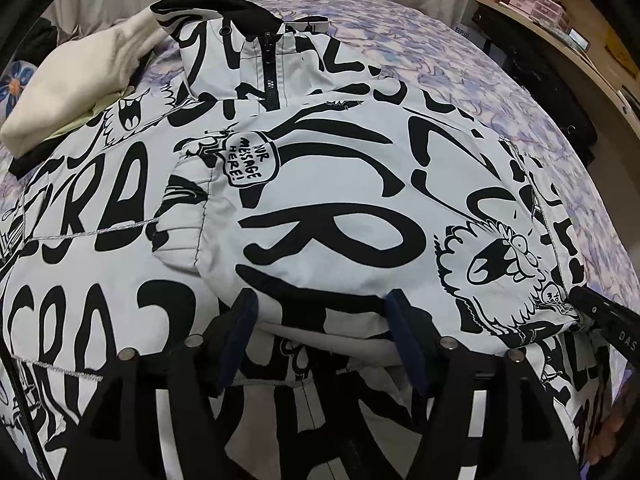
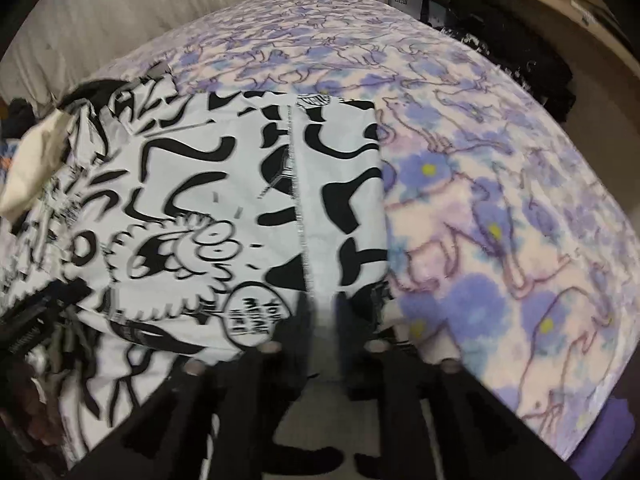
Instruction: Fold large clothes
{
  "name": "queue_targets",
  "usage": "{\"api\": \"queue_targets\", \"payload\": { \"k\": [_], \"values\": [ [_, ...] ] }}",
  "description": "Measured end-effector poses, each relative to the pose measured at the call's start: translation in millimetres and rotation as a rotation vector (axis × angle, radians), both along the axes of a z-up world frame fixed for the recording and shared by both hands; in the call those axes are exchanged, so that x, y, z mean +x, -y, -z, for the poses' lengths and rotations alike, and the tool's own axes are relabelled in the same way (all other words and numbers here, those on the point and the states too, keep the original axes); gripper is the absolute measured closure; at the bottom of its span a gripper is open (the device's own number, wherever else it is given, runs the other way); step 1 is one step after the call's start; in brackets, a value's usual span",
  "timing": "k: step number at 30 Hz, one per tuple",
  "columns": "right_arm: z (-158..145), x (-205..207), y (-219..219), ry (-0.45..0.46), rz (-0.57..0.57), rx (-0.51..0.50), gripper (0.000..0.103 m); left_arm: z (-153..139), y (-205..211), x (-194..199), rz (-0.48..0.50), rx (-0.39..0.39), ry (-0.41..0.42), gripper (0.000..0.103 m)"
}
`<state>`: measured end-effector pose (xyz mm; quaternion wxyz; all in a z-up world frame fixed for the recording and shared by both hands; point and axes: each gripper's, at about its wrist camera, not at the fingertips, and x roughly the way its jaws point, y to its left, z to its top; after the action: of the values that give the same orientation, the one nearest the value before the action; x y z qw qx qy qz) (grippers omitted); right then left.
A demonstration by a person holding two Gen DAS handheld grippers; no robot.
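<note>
- Lying flat on the bed, the black-and-white printed jacket has its collar and zip at the far end; one sleeve is folded across the front panel; a cream garment sits beside the collar on the left.
- Left gripper: jaws released and standing wide, one finger to each side of the folded sleeve's near end; the pads do not press on the cloth.
- Right gripper: jaws narrow, with a strip of jacket fabric near the right side edge between them; the view is blurred, so whether the pads pinch the cloth cannot be told.
- Handling, as judged: the shell looks smooth and lightly padded; expect it to be soft, light for its bulk and somewhat slippery; folds are likely to spring back or slide unless pressed flat.
- Grasp points, as judged: take hold at seams, hem or cuff, where the layers are thicker and give the pads purchase; avoid pinching a single smooth layer at mid-panel; keep the zip clear of the pads.
</note>
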<state>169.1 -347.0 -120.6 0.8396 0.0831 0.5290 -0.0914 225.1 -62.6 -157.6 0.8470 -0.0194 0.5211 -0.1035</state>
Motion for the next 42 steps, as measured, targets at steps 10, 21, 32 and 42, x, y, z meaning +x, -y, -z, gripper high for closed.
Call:
{"api": "queue_targets", "payload": {
  "k": [10, 21, 32, 42],
  "values": [
    [-13, -14, -10, 0.019, 0.01, 0.04, 0.063, -13, -6, -12, -0.042, 0.006, -0.023, 0.021],
    [-14, -32, -23, 0.008, 0.0, 0.068, 0.063, -28, -9, -36, -0.068, 0.062, -0.016, 0.015],
    [-16, -48, -40, 0.003, -0.023, 0.095, 0.062, -45, -18, -68, -0.079, 0.034, 0.019, 0.013],
    [-38, -66, -64, 0.047, -0.068, 0.079, 0.055, -85, -44, -106, -0.078, 0.057, 0.106, 0.013]
  ]
}}
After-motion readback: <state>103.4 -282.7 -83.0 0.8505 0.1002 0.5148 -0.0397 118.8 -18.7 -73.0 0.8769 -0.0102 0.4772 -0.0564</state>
